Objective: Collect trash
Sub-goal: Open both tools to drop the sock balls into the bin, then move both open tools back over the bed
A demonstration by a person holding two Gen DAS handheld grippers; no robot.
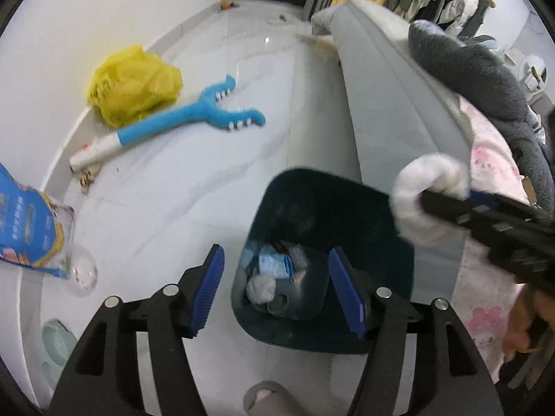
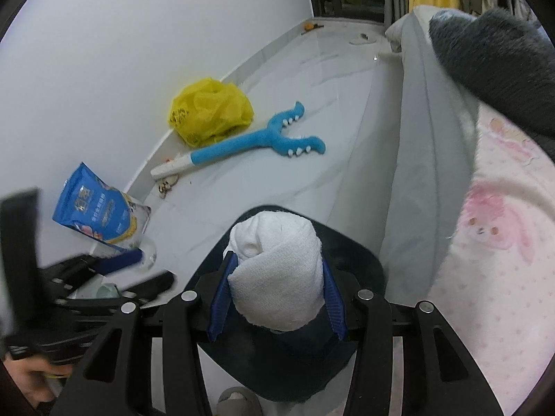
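From the left wrist camera, the left gripper (image 1: 277, 287) hangs above the dark blue trash bin (image 1: 392, 319) with its blue-padded fingers spread wide and nothing between them. The bin stands on the pale marble-patterned floor (image 1: 208, 190) just beside the grey bed edge (image 1: 392, 104). Inside it lie a crumpled white wad (image 1: 262, 287) and a blue-and-white wrapper (image 1: 275, 265), so part of the collecting appears done. To the right, the right gripper (image 1: 421, 201) reaches in from over the bed, holding a rolled white paper towel (image 1: 421, 204) above the bin's far rim; it looks poised there so the roll would fall inside on release. More litter waits along the wall: a yellow plastic bag (image 1: 133, 85), a blue plush fork-shaped toy (image 1: 208, 111) and a blue snack pouch (image 1: 29, 232) at the left edge.

From the right wrist camera, the right gripper (image 2: 275, 274) is closed narrowly on the white paper towel (image 2: 277, 270), one blue pad pressing each side of the roll, which stands up between them. Directly beneath is the bin (image 2: 350, 263), mostly hidden by the towel, so the load seems centred over the opening. The left gripper (image 2: 135, 260) appears blurred at the left; its opening cannot be judged from here. The yellow bag (image 2: 210, 112), the blue toy (image 2: 256, 144) and the snack pouch (image 2: 100, 208) lie well apart from the bin, near the white wall. Pink-patterned bedding (image 2: 485, 242) and a dark grey fleece blanket (image 2: 496, 59) fill the right side.
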